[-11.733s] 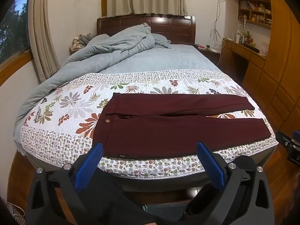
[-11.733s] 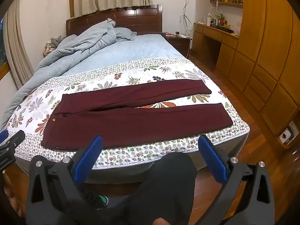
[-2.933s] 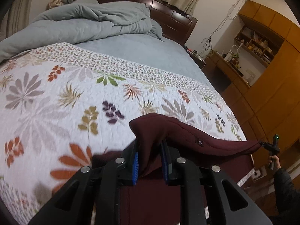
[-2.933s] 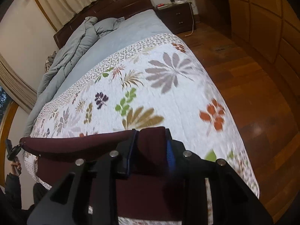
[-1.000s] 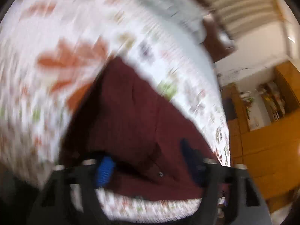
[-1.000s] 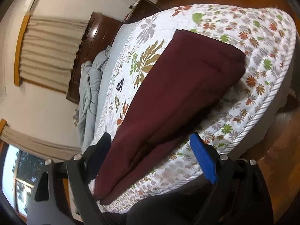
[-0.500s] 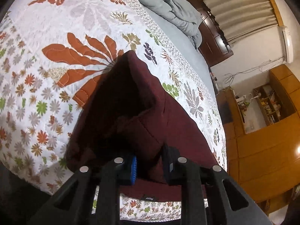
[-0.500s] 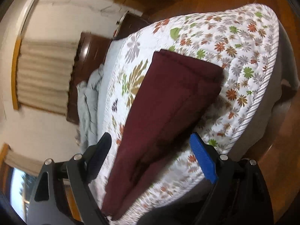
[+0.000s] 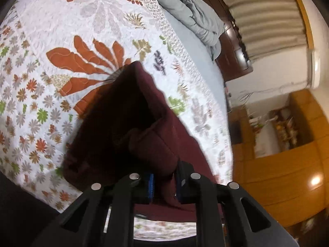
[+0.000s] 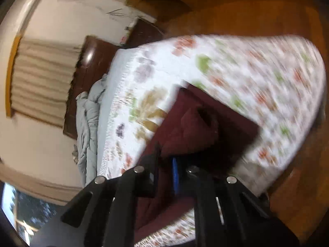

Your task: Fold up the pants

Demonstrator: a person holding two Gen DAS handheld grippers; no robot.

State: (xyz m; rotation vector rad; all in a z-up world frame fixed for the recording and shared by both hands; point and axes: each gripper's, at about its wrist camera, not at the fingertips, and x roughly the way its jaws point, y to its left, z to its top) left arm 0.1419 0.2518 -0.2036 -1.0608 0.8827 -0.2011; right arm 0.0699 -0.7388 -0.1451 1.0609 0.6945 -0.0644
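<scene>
Pants [image 9: 115, 127] lie on quilt [image 9: 41, 47] near the bed's edge. Left gripper [image 9: 163, 182] and right gripper [image 10: 165, 174] each pinch an end. Lift both ends level, keep the 2 layers aligned, then fold across.

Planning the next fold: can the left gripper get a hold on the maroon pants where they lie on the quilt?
Likely yes: the left gripper is already shut on a raised fold of the pants near the quilt edge, nothing in between.
</scene>
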